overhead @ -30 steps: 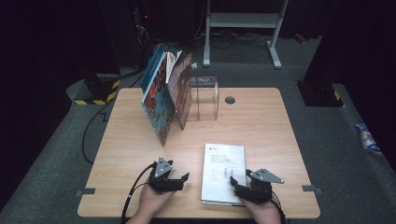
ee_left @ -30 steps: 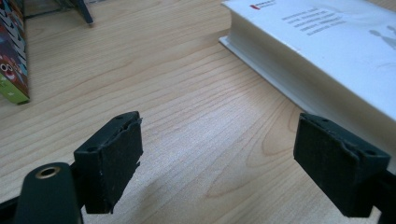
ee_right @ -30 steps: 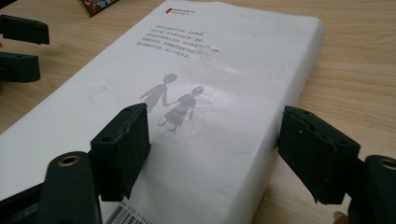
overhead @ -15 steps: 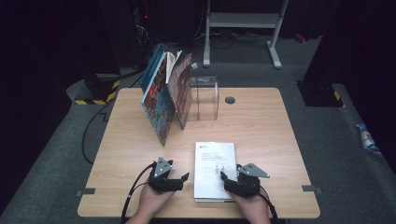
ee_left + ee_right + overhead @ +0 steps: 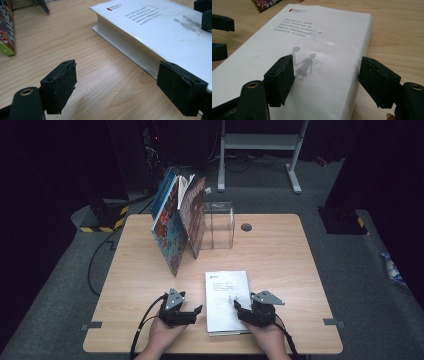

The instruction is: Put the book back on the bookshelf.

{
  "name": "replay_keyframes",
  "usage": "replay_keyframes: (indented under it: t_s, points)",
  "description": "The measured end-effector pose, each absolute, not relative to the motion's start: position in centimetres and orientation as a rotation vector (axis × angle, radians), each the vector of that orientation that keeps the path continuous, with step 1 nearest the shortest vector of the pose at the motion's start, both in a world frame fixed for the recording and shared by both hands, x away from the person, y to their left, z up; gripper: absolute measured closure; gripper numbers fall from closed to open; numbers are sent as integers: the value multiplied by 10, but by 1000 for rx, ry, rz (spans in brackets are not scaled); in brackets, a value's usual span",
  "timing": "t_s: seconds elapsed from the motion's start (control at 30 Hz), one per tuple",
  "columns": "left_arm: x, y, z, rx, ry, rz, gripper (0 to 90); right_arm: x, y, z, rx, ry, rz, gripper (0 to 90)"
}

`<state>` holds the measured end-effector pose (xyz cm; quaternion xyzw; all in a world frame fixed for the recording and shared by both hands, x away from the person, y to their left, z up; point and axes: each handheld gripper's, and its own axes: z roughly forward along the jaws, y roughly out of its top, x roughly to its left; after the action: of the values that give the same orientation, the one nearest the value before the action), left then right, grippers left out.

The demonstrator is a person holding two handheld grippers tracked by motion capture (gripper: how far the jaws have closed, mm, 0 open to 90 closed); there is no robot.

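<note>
A thick white book (image 5: 227, 295) lies flat on the wooden table (image 5: 290, 260) near its front edge. My right gripper (image 5: 241, 310) is at the book's near right corner and open. In the right gripper view (image 5: 327, 80) its left jaw hovers over the cover (image 5: 319, 45) and its right jaw stands just outside the book's right edge. My left gripper (image 5: 195, 312) is open just left of the book. In the left gripper view (image 5: 120, 87) bare table lies between its jaws, and the right jaw is by the book's page edge (image 5: 130, 45).
Several colourful picture books (image 5: 177, 222) lean together at the back of the table against a clear plastic box (image 5: 220, 225). A round cable hole (image 5: 246, 226) is behind it. A metal stand (image 5: 260, 145) and cables lie on the floor beyond.
My right gripper has moved left and the white book has slid left with it, closer to my left gripper. The left gripper has stayed in place.
</note>
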<state>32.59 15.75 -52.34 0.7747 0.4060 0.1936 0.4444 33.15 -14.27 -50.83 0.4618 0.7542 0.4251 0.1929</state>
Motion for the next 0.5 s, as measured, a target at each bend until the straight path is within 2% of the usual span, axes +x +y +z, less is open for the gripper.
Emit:
replay_keyframes:
  t_s: [0.13, 0.2, 0.33, 0.5]
  points:
    - [326, 158, -523, 1924, 1001, 487, 166, 332, -142, -508, 1295, 2119, 1199, 283]
    - [326, 158, -523, 1921, 999, 487, 165, 332, -144, -506, 1261, 2120, 1184, 380]
    - [325, 158, -523, 1909, 1007, 483, 165, 314, -156, -496, 1203, 2116, 1262, 333]
    - [325, 159, -523, 1909, 1003, 481, 165, 277, -171, -500, 1153, 2191, 1257, 269]
